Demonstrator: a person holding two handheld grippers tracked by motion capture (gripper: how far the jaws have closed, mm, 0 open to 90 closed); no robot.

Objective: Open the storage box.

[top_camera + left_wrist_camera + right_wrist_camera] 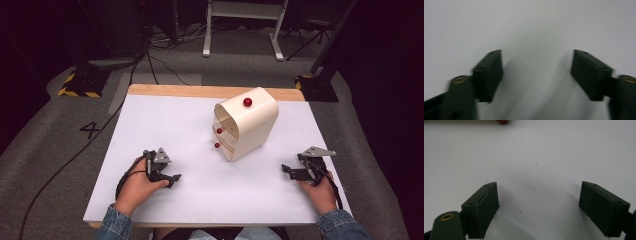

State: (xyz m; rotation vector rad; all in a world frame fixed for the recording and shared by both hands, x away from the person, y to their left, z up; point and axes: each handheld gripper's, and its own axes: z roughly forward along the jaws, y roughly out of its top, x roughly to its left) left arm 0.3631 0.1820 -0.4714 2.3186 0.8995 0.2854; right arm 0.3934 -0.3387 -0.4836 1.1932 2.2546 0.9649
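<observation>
Resting low on a smooth white table top, both hand-held grippers are spread wide with nothing between the jaws. The left gripper is in the person's left hand, near the front left part of the board, and it carries a grey three-cornered plate on top. In the left gripper view, the left gripper shows two matte black, block-shaped jaws set far apart over the plain white surface, a little blurred, with a brass-coloured ring on each arm behind them. The right gripper is in the right hand near the front right part, its jaws pointing toward the middle of the table. In the right gripper view, the right gripper has the same black jaws, also far apart, and the white surface between them has a few tiny dark specks.

Between the two grippers and farther back stands a small cream drawer cabinet, well apart from both. Its shell is glossy and curved like an arch over the top, and it stands turned at an angle. A round red knob sits on the top, and two smaller red knobs are on the drawer fronts. A strip of pale wood shows along the far edge of the table. Around the table is grey carpet with black cables lying on it.
</observation>
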